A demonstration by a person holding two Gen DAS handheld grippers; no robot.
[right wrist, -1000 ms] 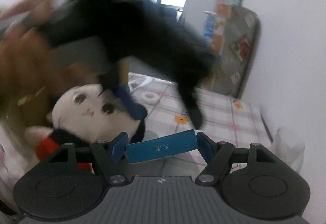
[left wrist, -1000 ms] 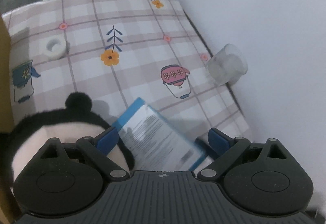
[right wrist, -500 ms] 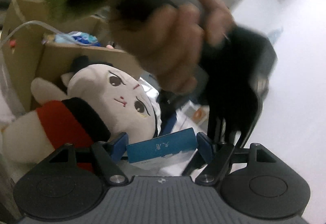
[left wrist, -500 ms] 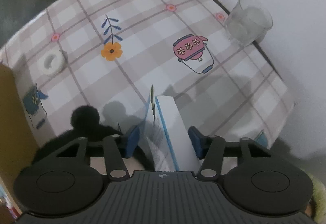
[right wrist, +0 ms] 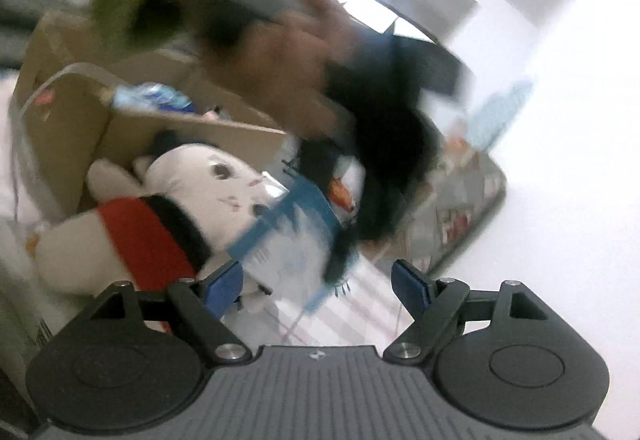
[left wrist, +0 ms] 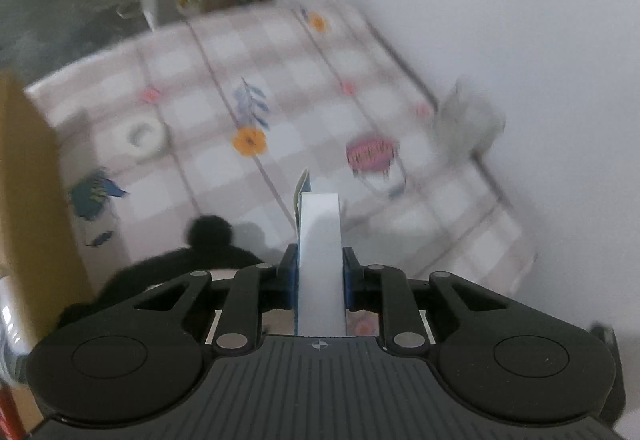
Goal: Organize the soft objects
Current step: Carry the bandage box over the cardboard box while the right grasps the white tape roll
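Left gripper (left wrist: 320,272) clamps box (left wrist: 320,260) (table edge (left wrist: 516,224) near).

Tape roll (left wrist: 141,135) – clear cup (left wrist: 466,127) – tablecloth (left wrist: 208,167).

I see a table (left wrist: 472,224) under a pale checked cloth (left wrist: 208,163) printed with flowers, set against a white wall. On the cloth lie a white tape roll (left wrist: 141,133) toward the left, a clear cup (left wrist: 466,127) by the wall, and a black-and-white plush (left wrist: 208,260) at the near edge, beside a cardboard box (left wrist: 28,199).
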